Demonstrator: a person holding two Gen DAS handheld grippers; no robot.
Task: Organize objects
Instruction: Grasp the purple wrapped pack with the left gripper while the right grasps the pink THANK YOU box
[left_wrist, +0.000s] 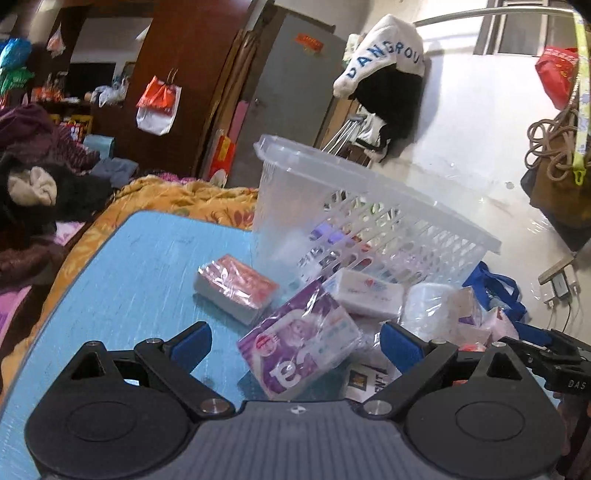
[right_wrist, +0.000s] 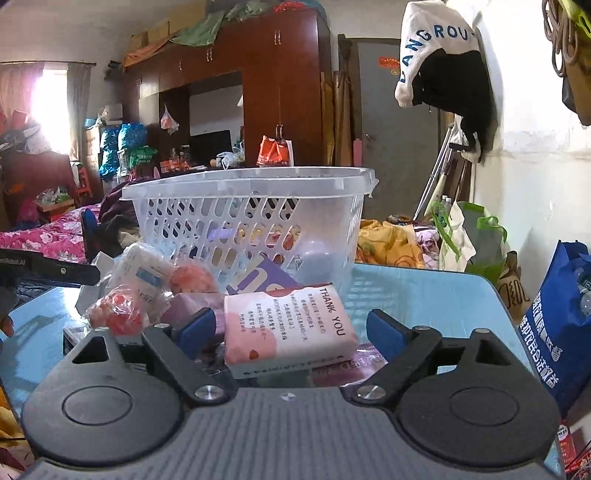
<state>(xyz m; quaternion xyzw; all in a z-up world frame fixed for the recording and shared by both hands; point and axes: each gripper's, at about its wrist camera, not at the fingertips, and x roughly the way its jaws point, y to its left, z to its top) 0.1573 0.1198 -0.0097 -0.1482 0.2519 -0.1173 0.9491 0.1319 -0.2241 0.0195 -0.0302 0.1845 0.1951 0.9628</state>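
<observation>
right gripper (right_wrist: 290, 330): mine; jaws stand wide apart and grip nothing, with the pink pack between them; whether a pad touches it i cannot tell.
pink pack (right_wrist: 290, 325): soft tissue packet printed "thank you", lying flat on the blue table (right_wrist: 424, 291), just in front of the basket.
handling, pink pack: i judge it light and squashy under a slick film wrap; best taken across its short sides, pads square to the flat edges, so it does not twist out.
left gripper (left_wrist: 293, 345): mine; jaws wide apart, empty, with the purple pack lying between them.
purple pack (left_wrist: 299, 345): film-wrapped tissues, tilted, leaning on the heap beside it.
handling, purple pack: likely soft and slippery; grip mid-body, firmly, since the wrap may slide.
basket (right_wrist: 251, 179): clear slotted plastic, upright at the back of the table, a few items already inside.
heap (left_wrist: 432, 306): white packets and wrapped bundles, touching one another, beside the basket.
red pack (left_wrist: 236, 286): lies apart on the table, near the basket wall.
</observation>
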